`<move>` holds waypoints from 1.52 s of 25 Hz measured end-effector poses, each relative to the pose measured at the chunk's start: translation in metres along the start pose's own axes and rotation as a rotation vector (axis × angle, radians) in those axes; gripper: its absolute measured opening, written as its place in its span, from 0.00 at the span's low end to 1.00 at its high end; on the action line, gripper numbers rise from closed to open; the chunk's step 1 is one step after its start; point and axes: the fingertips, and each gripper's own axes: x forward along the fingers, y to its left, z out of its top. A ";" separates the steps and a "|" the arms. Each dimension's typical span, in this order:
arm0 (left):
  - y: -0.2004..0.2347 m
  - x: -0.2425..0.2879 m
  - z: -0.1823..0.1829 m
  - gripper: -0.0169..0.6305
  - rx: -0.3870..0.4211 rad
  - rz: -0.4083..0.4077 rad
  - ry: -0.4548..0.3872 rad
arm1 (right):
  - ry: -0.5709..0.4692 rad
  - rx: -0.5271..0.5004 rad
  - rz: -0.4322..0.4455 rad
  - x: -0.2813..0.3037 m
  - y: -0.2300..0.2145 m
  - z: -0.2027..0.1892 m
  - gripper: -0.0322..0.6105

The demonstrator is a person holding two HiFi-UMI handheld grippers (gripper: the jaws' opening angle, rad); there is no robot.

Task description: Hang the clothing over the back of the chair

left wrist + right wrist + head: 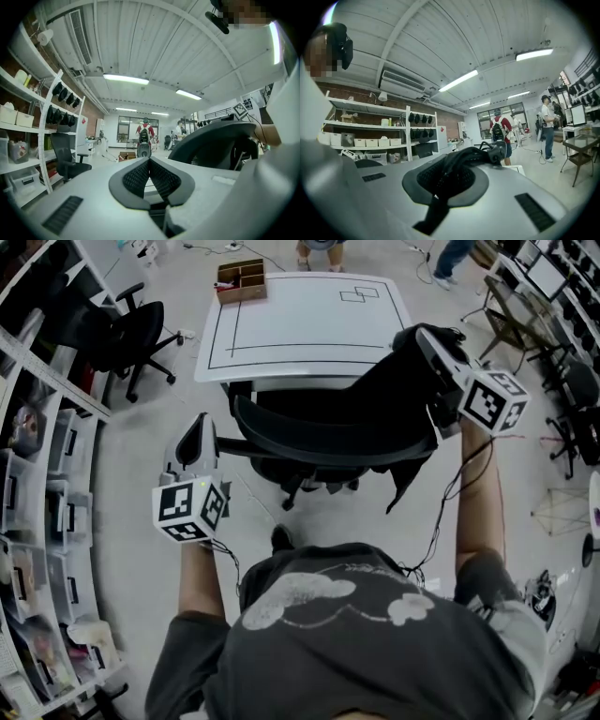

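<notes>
A black office chair [319, 442] stands in front of me, its curved back facing me; the left gripper view shows that back [211, 140] at right. A black garment [398, 395] lies bunched over the chair's right side, one end hanging below the seat. My right gripper [424, 336] is shut on the garment's top, above the chair's right corner; black fabric [461, 164] fills the space between its pads. My left gripper [199, 423] hovers beside the chair's left end. In its own view the left gripper [149, 161] is shut, pads meeting with nothing between them.
A white table [300, 343] with black lines stands just beyond the chair, a wooden box [241, 279] at its far left corner. A second black chair [131, 334] and shelving [37, 474] line the left. People [499, 126] stand farther off.
</notes>
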 end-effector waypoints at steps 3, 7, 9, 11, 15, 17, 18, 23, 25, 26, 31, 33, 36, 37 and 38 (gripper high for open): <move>0.014 0.007 0.012 0.03 0.002 -0.015 -0.021 | 0.002 -0.051 0.030 0.019 0.020 0.016 0.05; 0.029 0.021 0.027 0.03 -0.003 -0.051 -0.048 | -0.021 -0.114 0.053 0.040 0.041 0.045 0.05; 0.036 0.028 0.033 0.03 -0.004 -0.072 -0.057 | -0.040 -0.152 0.075 0.048 0.057 0.062 0.05; 0.042 0.034 0.038 0.03 0.000 -0.093 -0.067 | -0.059 -0.179 0.096 0.051 0.072 0.075 0.05; 0.049 0.049 0.046 0.03 0.003 -0.144 -0.081 | -0.070 -0.192 0.086 0.048 0.089 0.081 0.05; 0.049 0.055 0.049 0.03 0.002 -0.178 -0.083 | -0.076 -0.237 0.108 0.051 0.108 0.088 0.05; 0.048 0.058 0.050 0.03 0.005 -0.196 -0.083 | -0.073 -0.258 0.112 0.052 0.115 0.089 0.05; 0.042 0.067 0.056 0.03 -0.003 -0.253 -0.101 | -0.054 -0.290 0.077 0.033 0.124 0.081 0.05; 0.038 0.063 0.058 0.03 -0.005 -0.244 -0.110 | -0.052 -0.305 0.097 0.025 0.135 0.080 0.05; 0.035 0.058 0.057 0.03 -0.007 -0.239 -0.113 | -0.047 -0.319 0.108 0.021 0.142 0.079 0.05; 0.021 0.027 0.059 0.03 -0.014 -0.205 -0.119 | -0.076 -0.335 0.151 -0.009 0.172 0.078 0.05; 0.013 0.012 0.059 0.03 -0.011 -0.188 -0.118 | -0.095 -0.330 0.162 -0.022 0.181 0.077 0.05; -0.001 -0.010 0.058 0.03 -0.008 -0.158 -0.116 | -0.128 -0.322 0.192 -0.041 0.196 0.071 0.05; -0.006 -0.018 0.058 0.03 -0.014 -0.150 -0.117 | -0.136 -0.320 0.205 -0.047 0.202 0.069 0.05; -0.012 -0.026 0.058 0.03 -0.020 -0.145 -0.119 | -0.141 -0.321 0.220 -0.053 0.210 0.066 0.05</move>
